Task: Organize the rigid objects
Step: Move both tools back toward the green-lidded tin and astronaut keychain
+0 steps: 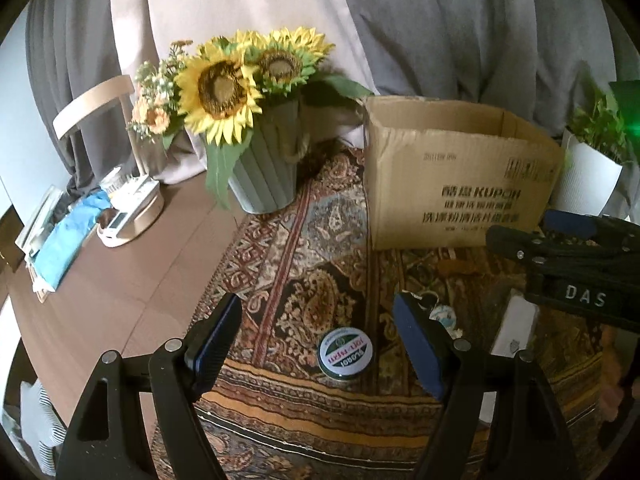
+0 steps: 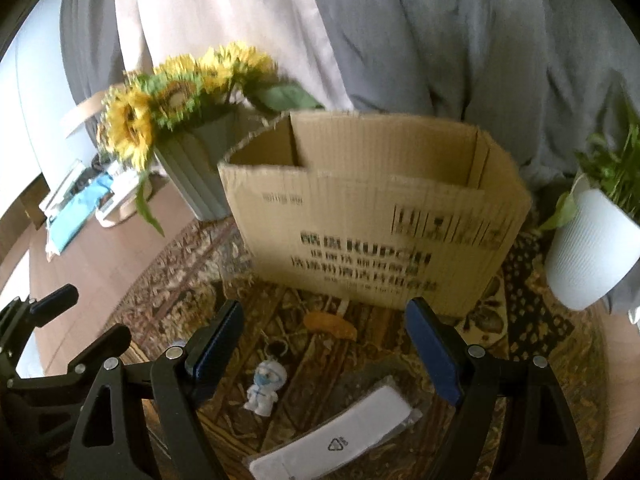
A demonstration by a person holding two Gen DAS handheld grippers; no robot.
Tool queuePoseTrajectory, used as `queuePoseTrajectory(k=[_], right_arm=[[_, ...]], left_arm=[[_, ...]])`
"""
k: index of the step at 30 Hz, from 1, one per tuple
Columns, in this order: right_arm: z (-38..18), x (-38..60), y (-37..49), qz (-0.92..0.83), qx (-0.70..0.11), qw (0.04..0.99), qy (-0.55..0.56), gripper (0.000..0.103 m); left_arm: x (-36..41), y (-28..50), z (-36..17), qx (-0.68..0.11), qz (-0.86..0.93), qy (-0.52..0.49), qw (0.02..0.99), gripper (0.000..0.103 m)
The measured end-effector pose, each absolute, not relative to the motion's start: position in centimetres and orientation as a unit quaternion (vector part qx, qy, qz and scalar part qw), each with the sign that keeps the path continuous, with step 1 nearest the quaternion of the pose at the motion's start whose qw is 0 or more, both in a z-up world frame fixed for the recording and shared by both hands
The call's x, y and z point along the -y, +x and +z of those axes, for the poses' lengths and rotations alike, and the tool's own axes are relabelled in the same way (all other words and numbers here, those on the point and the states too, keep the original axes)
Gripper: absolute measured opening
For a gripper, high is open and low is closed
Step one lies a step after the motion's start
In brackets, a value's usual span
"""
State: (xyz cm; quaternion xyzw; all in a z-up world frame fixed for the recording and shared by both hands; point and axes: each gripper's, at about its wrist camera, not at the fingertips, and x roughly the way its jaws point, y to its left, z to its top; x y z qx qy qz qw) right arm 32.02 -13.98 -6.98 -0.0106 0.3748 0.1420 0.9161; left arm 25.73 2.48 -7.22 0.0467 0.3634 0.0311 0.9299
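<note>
Both claws are spread and empty. Seen from the left wrist, the left gripper [image 1: 316,340] is held over a round tin [image 1: 346,354] on the patterned cloth [image 1: 304,240], the tin between the pads but untouched; the box [image 1: 460,184] stands behind. Seen from the right wrist, the right gripper [image 2: 324,340] frames a small figurine [image 2: 265,390], a white packet [image 2: 340,436] and an orange piece [image 2: 330,326]. One item should be centred between the pads before they are closed, then carried into the box.

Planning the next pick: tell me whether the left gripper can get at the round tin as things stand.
Probably yes. The left gripper is open, with the round tin lying flat on the patterned cloth between its fingers, nothing covering it.
</note>
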Motion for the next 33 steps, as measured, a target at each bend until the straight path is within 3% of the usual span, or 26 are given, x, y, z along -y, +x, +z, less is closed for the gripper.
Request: queuePoseTrajectory(k=[16, 33], right_arm=[[-12.3, 13.2, 34.2, 0.126, -0.421, 0.898, -0.018, 0.084], [-15.8, 12.2, 38.0, 0.105, -0.450, 0.887, -0.024, 0.084]], left_arm=[[-2.3, 27.2, -13.0, -0.415, 0.007, 0.059, 0.908, 0.078], [-2.3, 29.1, -15.4, -0.434, 0.000, 0.059, 0.899, 0.076]])
